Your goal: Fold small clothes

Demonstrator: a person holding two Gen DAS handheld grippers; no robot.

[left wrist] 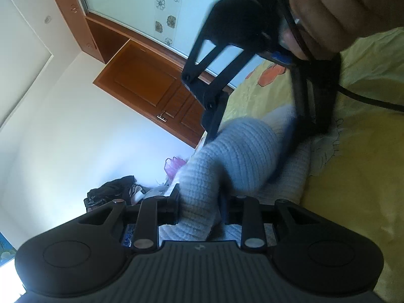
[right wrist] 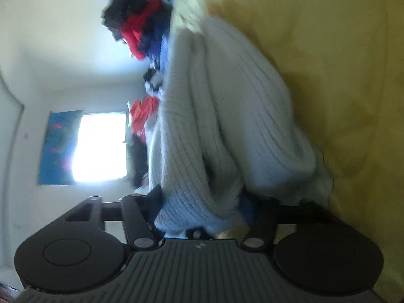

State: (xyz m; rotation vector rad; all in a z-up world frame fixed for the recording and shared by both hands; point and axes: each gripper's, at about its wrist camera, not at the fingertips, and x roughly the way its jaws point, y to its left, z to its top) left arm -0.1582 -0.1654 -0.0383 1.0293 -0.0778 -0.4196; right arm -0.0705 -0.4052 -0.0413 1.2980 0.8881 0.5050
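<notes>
Left gripper (left wrist: 199,209): matte black, ribbed housing, jaws clenched on a fold of the light grey-blue sweater (left wrist: 234,156), chunky rib-knit, soft and rounded where it bunches up. The knit fills the gap between the fingers and humps away from them onto the bed (left wrist: 353,176), which is covered with a yellow sheet, smooth with slight creases, with an orange flower print (left wrist: 271,74) further off.

Beyond the hump, the right gripper (left wrist: 255,126) comes down onto the same sweater, black strut frame, held by a hand (left wrist: 341,7) at the top right. In its own view, right gripper (right wrist: 202,212) jaws pinch a thick bunch of sweater (right wrist: 227,116); the long ribs run away from the camera, and the garment drapes in heavy folds against the yellow bed (right wrist: 341,75).

Far side of the bed: a blurred heap of clothes (right wrist: 144,32), red, blue and black. Behind: white wall, brown wooden panelled door (left wrist: 151,80), bright window (right wrist: 101,146) with a blue curtain (right wrist: 58,149) beside it.
</notes>
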